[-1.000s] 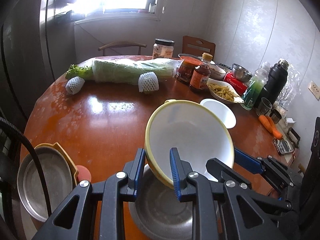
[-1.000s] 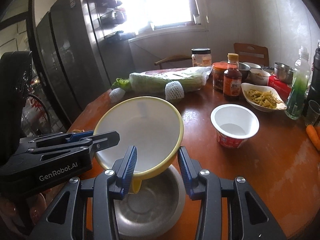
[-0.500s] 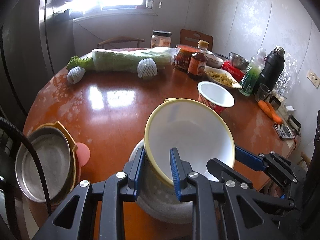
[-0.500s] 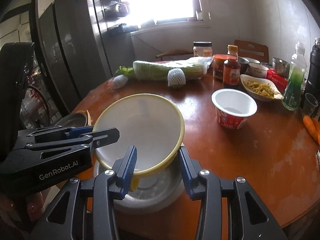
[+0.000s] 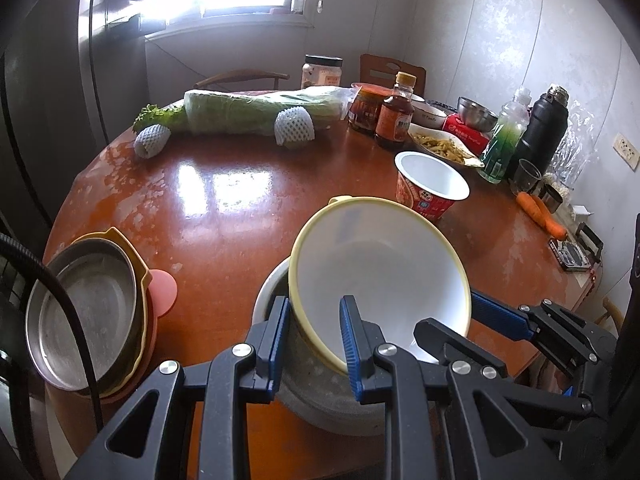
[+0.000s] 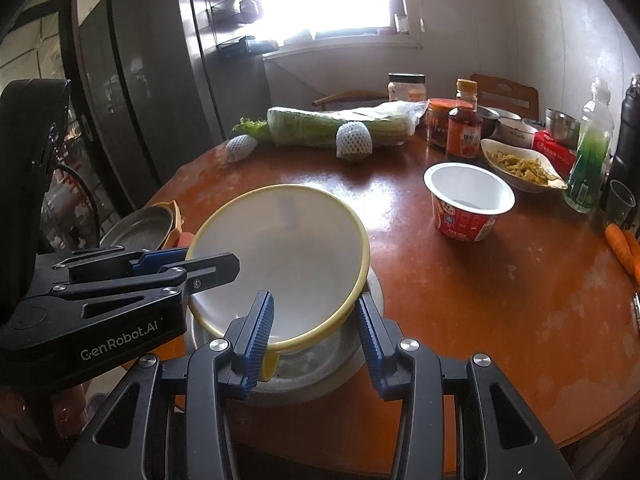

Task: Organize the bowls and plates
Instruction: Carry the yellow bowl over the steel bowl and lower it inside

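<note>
Sunlight from the window is glaring off the round wooden table (image 5: 224,216) ahead of both your grippers. You are holding the yellow-rimmed bowl (image 5: 380,264) two-handed: your left gripper (image 5: 314,340) is clamped on its near rim, and your right gripper (image 6: 314,332) is clamped across its near edge from the other side. The bowl is sitting tilted, just past your fingertips, partly nested in the steel bowl (image 6: 316,364) directly beneath them; whether it is fully seated I cannot tell.

Judging from that tilt, letting go unevenly is risking the bowl rocking or sliding off the steel one, which is lying close to the table's near edge. The stacked dishes (image 5: 88,308) are waiting off to your left gripper's left, near that same edge, and the red noodle cup (image 6: 468,204) is standing ahead of your right gripper, so a wide swing could clip either.
</note>
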### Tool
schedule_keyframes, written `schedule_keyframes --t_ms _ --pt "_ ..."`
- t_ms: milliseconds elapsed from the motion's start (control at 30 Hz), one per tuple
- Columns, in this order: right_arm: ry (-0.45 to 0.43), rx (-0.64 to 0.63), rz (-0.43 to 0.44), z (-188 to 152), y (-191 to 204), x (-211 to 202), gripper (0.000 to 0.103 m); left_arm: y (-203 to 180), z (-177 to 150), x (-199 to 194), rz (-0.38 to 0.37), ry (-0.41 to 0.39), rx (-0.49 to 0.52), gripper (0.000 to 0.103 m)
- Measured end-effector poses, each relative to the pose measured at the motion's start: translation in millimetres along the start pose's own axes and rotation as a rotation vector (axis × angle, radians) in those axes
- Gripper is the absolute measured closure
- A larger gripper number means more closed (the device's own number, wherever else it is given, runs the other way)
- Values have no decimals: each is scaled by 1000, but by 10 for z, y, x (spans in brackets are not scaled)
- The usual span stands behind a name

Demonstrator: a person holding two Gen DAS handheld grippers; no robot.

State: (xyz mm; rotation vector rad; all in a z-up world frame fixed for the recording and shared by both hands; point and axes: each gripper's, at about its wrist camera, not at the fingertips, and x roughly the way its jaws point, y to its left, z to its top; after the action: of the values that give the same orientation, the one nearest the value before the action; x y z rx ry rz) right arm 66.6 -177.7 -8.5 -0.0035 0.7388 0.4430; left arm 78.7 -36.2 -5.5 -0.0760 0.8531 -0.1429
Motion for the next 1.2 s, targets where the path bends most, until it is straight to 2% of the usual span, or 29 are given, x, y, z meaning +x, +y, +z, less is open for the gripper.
schedule_keyframes --t_ms 1200 --pt "48 -54 -43 -138 70 198 58 31 -124 174 34 24 9 77"
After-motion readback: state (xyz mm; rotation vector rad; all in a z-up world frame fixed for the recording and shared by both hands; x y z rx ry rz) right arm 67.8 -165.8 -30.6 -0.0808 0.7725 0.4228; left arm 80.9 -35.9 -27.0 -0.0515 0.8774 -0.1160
